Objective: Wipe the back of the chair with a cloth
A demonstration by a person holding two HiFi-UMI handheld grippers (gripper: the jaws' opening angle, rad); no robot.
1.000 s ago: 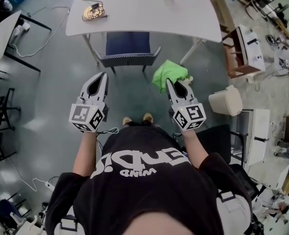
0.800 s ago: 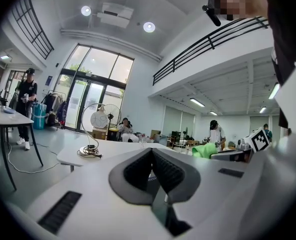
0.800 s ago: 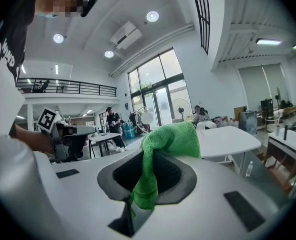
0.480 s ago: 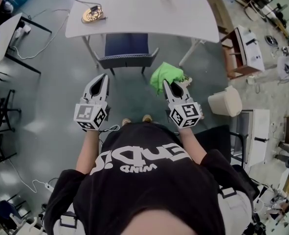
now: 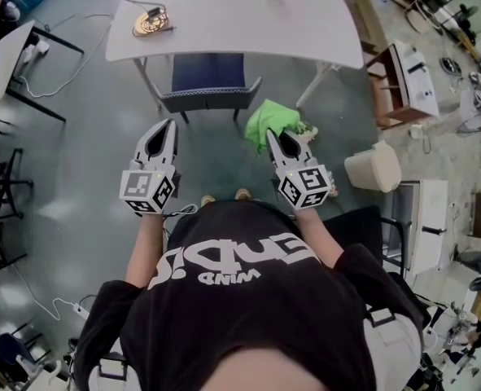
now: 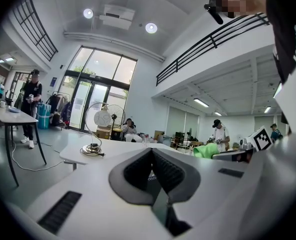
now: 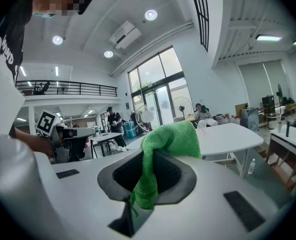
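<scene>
At the frame's centre are 2 grippers. The left gripper (image 5: 169, 125) has its jaws pressed together on nothing, while the right gripper (image 5: 271, 135) pinches 1 green cloth (image 5: 274, 117), bunched over the jaw tips just right of centre. The cloth looks light, soft and floppy, so a thick fold taken deep between the jaws should hold best. Beyond, at upper middle, 1 blue chair (image 5: 209, 80) is tucked under 1 white table (image 5: 248, 15), its back facing the cloth.

— Any way through toward the far side?
— Bare floor (image 5: 102, 137) runs up to the chair (image 5: 211, 98); its back faces near, open in front.
— And past it?
— The surface (image 5: 305, 23) overhangs the seat, its legs (image 5: 314, 85) flank the chair; a bin (image 5: 373, 167) stands right.
</scene>
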